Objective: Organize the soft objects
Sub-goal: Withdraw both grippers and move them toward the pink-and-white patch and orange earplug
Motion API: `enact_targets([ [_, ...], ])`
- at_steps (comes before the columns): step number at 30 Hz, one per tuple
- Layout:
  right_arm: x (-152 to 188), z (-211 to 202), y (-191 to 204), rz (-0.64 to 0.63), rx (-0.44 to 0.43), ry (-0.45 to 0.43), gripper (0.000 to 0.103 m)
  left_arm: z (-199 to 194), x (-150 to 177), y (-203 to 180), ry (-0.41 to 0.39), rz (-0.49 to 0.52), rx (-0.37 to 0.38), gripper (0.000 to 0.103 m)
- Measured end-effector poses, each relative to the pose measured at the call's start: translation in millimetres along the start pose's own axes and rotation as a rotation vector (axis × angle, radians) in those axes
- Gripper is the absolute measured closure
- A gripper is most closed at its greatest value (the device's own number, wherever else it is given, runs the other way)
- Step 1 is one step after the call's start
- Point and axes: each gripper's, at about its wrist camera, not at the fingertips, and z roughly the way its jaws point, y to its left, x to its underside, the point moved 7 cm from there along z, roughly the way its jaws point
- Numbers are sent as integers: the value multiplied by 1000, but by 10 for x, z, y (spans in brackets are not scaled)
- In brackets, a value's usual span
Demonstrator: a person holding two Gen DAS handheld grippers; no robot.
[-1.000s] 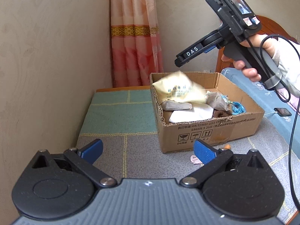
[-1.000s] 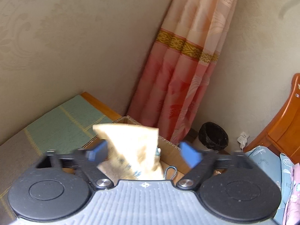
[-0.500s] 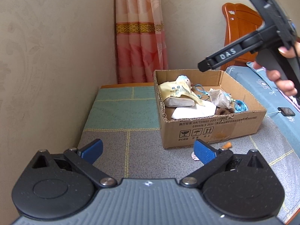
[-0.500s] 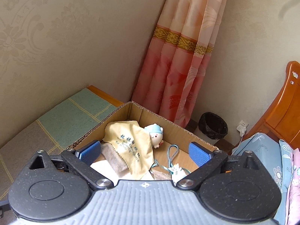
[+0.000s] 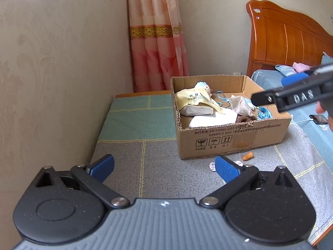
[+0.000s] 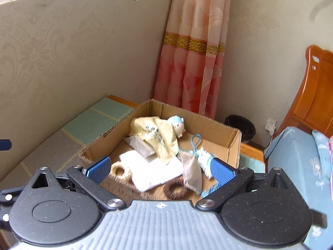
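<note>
A cardboard box [image 5: 231, 137] [image 6: 224, 133] stands on the bed and holds soft things. A yellow cloth [image 5: 193, 99] [image 6: 158, 137] lies draped over a small doll with a blue cap [image 6: 178, 124], beside a white cloth [image 6: 154, 170], a grey cloth [image 6: 191, 173], blue cord [image 5: 263, 113] and a brown ring [image 6: 177, 189]. My right gripper [image 6: 160, 171] is open and empty, pulled back over the box's near edge; one finger [image 5: 268, 98] shows at the right of the left wrist view. My left gripper [image 5: 164, 166] is open and empty, low over the grey blanket in front of the box.
A small orange piece [image 5: 247, 156] and a white tag [image 5: 212, 164] lie on the blanket [image 5: 145, 156] before the box. The wall runs along the left. A wooden headboard [image 5: 287, 39], a curtain [image 5: 158, 41], a phone on a cable [image 5: 318, 119] and a black bin [image 6: 240, 127] are around.
The yellow cloth dropped from my right gripper into the box and settled over the doll. The right gripper opened wide and drew back to the right. The left gripper stayed put.
</note>
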Motion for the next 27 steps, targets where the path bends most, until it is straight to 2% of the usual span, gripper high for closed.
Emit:
enact_targets([
  [6, 497, 16, 6, 77, 57, 24, 0, 55, 58, -56, 17, 7, 14, 1],
  [13, 956, 362, -10, 125, 136, 106, 0, 175, 116, -66, 47, 3, 29, 1],
  [27, 1132, 794, -65, 193, 156, 159, 0, 441, 191, -84, 115, 5, 44, 1],
])
